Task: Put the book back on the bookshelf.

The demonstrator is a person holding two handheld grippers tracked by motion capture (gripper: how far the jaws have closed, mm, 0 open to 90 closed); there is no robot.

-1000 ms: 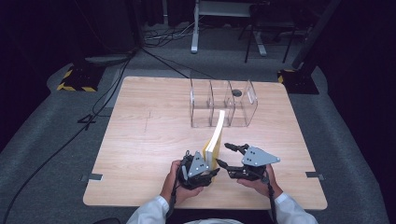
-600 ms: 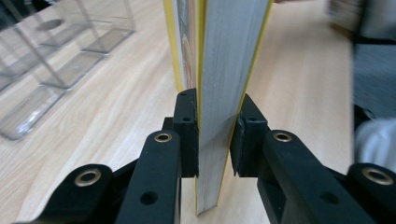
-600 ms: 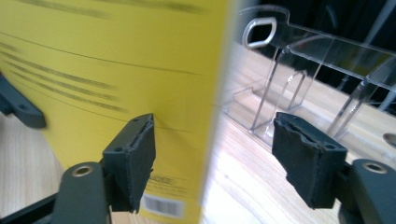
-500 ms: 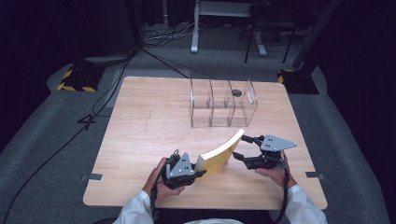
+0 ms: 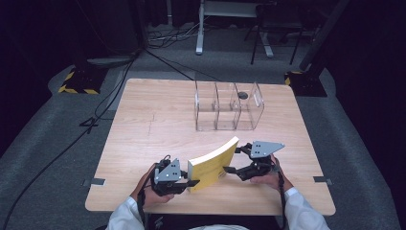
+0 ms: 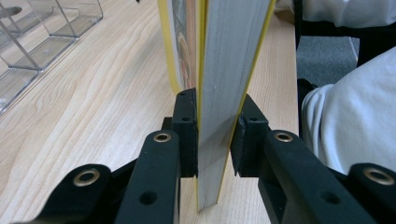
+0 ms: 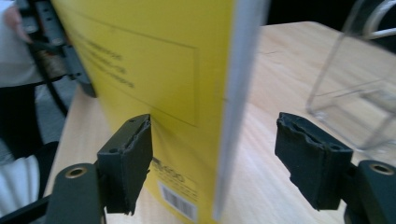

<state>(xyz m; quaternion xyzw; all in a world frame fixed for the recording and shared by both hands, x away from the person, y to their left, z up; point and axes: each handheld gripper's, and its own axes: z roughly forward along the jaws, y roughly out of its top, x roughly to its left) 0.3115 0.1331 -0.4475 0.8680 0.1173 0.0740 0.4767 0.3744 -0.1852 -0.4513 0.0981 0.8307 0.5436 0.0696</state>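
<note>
We see a book (image 5: 211,166) with a bright yellow cover, pale grey-white page edges and a black-and-white barcode on its back. Its other cover carries a coloured picture, too narrow for us to make out. The left tool (image 6: 214,140) and the right tool (image 7: 217,161) are black, with brass-coloured rivets. The tabletop (image 5: 143,124) is light wood with a fine grain. The organizer (image 5: 229,106) is clear plastic. Sleeves (image 5: 125,218) are white.
</note>
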